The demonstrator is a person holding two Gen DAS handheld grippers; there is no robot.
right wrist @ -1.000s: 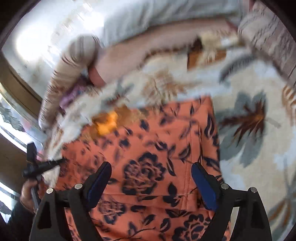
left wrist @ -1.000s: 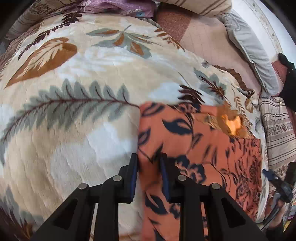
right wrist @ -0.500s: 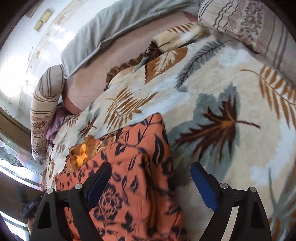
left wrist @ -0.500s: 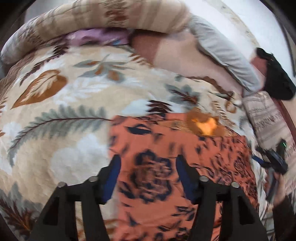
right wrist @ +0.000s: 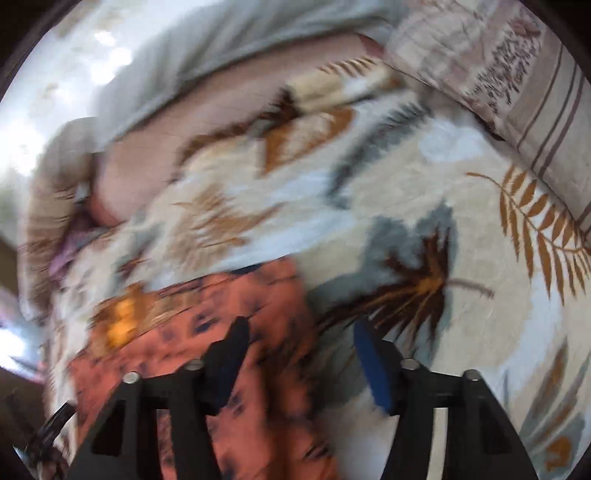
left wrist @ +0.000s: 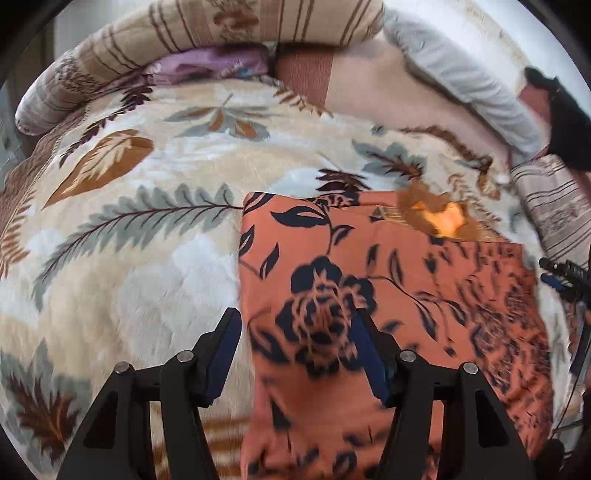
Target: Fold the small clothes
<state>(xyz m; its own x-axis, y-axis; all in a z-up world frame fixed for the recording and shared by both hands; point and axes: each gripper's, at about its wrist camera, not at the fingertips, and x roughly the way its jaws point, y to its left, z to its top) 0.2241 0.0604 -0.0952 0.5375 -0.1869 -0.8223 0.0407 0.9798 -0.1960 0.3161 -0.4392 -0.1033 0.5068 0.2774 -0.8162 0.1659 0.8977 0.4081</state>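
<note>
Orange cloth with dark flowers, one garment (left wrist: 388, 295), is seen spread flat on a cream blanket (left wrist: 129, 277) printed with leaves; a folded edge runs down its left side in the left wrist view. One blanket, one garment and two grippers are counted, and two striped pillows (left wrist: 221, 33) lie along the far edge, with a grey one (left wrist: 461, 85) beside them. The left gripper (left wrist: 295, 350) is held above the garment's left edge with its jaws parted; they have just been opening, and nothing is clamped. Its left finger is over bare blanket, its right finger over the big dark flower, so the folded edge lies between them. The right gripper (right wrist: 299, 354) is seen in a blurred picture with its jaws apart, having just been closing, and no pad can be seen pressing on cloth. Its left finger is over the garment (right wrist: 229, 314), its right finger over blanket (right wrist: 480, 332), with the garment's right edge between the two.
</note>
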